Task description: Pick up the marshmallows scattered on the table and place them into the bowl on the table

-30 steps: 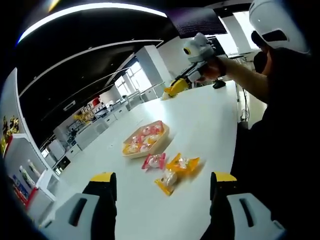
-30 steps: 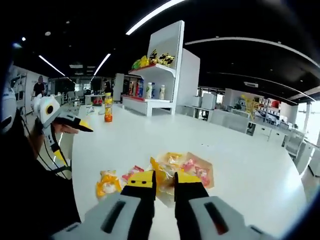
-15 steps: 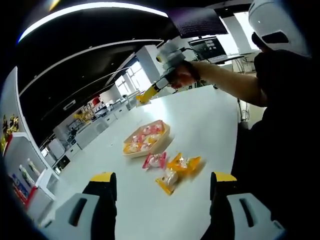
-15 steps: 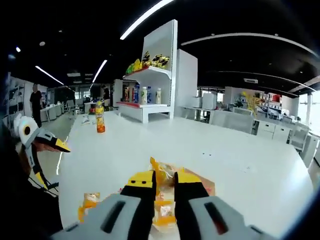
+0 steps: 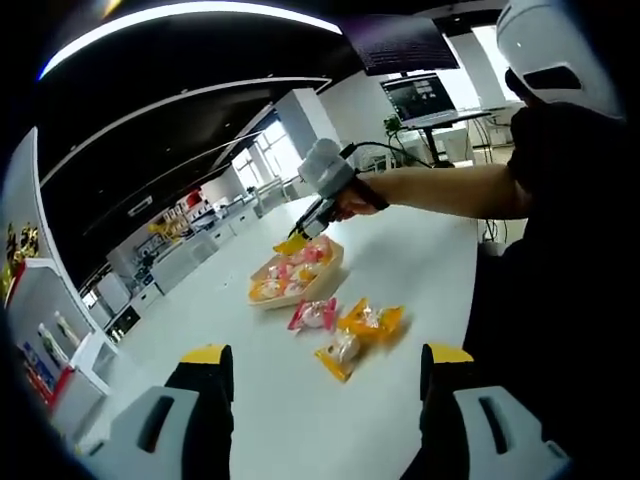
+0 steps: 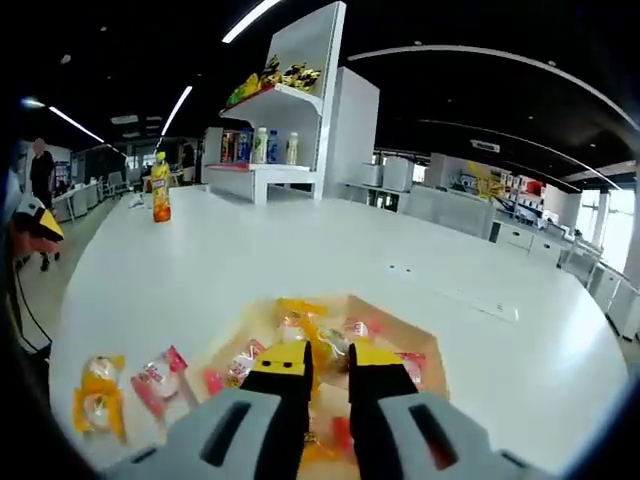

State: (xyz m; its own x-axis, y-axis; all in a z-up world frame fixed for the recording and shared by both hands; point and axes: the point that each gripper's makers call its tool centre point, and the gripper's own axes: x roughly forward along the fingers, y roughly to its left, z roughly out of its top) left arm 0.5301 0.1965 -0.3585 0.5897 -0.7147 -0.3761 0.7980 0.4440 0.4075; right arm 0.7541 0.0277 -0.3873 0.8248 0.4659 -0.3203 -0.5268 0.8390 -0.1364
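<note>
A shallow wooden bowl (image 5: 322, 270) holds several wrapped marshmallows on the white table (image 5: 420, 250). Three loose packets lie just in front of it: a pink one (image 5: 314, 315), an orange one (image 5: 370, 320) and a yellow-orange one (image 5: 338, 353). My left gripper (image 5: 326, 354) hangs open, low and short of them, with nothing between its jaws. My right gripper (image 5: 297, 240) hovers over the bowl; in its own view the right gripper (image 6: 320, 358) is shut on an orange marshmallow packet (image 6: 322, 338) above the bowl (image 6: 432, 362). Loose orange (image 6: 95, 396) and pink (image 6: 155, 378) packets lie to its left.
The person's arm (image 5: 450, 190) reaches across the table from the right, the body close along the table's right edge. An orange drink bottle (image 6: 160, 187) stands far off on the table. A white shelf unit (image 6: 275, 165) with bottles stands beyond it.
My right gripper has come down from high above the far table to just over the bowl, carrying the orange packet. The left gripper has stayed still and open.
</note>
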